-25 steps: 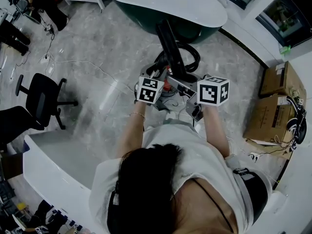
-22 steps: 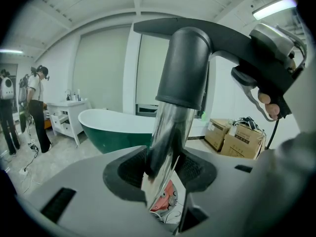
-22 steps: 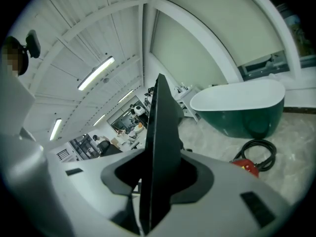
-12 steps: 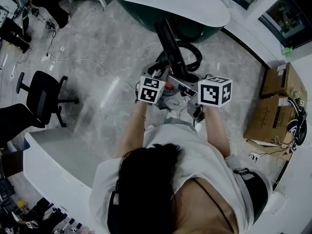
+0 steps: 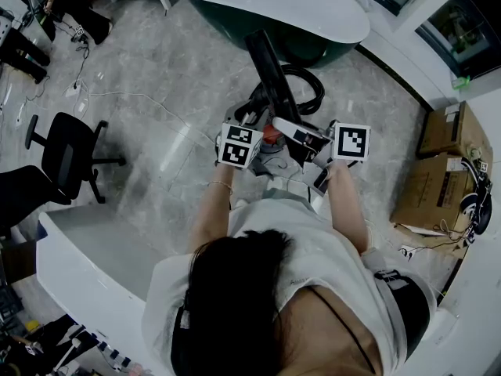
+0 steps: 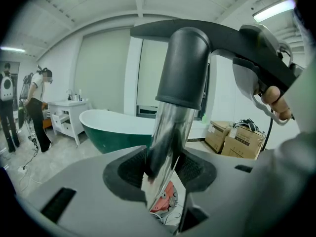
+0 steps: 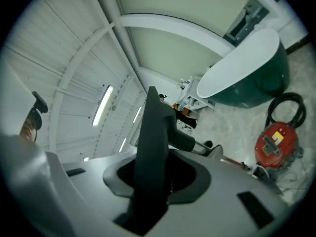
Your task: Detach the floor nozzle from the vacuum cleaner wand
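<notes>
Black floor nozzle (image 5: pixel 270 73) reaches toward twelve o'clock, its socket still seated on the chrome wand (image 6: pixel 167 132), which the left claw (image 6: pixel 163 171) clamps. At three o'clock the right claw (image 7: pixel 154 174) has rolled, and its jaws have just been closing on the nozzle's plate, probably to twist the joint loose.

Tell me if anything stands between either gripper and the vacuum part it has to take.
Nothing visible does. The left gripper is clamped on the wand, right under the floor nozzle. The right gripper has the nozzle's dark head between its jaws, which have just been closing.
</notes>
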A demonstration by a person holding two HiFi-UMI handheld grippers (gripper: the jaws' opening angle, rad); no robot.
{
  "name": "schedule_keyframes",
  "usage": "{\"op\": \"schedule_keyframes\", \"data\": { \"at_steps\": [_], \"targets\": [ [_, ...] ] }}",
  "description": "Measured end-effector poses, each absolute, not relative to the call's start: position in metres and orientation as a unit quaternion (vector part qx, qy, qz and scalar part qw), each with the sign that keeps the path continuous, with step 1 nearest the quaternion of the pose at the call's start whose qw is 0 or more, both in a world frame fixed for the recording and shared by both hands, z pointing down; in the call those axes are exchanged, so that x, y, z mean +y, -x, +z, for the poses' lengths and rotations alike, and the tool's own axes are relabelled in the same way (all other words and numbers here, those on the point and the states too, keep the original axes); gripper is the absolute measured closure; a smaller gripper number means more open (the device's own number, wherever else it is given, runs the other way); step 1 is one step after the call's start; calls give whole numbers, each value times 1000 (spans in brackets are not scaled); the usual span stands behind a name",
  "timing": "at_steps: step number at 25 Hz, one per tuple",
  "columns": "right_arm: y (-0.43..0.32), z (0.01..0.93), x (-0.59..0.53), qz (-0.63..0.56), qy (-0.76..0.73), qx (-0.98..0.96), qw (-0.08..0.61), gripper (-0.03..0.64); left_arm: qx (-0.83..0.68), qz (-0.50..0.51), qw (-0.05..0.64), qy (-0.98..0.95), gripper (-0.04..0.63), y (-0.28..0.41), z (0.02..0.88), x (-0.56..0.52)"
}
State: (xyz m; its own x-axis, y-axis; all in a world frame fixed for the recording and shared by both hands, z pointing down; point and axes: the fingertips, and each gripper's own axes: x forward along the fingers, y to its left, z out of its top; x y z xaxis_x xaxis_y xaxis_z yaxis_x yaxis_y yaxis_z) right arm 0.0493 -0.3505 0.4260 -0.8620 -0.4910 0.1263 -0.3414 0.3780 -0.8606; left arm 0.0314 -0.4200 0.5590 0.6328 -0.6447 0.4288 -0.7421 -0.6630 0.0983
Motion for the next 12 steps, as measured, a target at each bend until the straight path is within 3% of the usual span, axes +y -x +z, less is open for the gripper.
{"op": "schedule_keyframes", "data": {
  "at_steps": [5, 12],
  "targets": [
    [-55, 429, -351, -527, 199, 817, 125, 491, -384, 183, 137, -895, 433, -32, 560, -420],
    [-49, 427, -352, -516, 171, 835, 93, 491, -379, 189, 133, -896, 433, -29, 560, -420]
  ]
}}
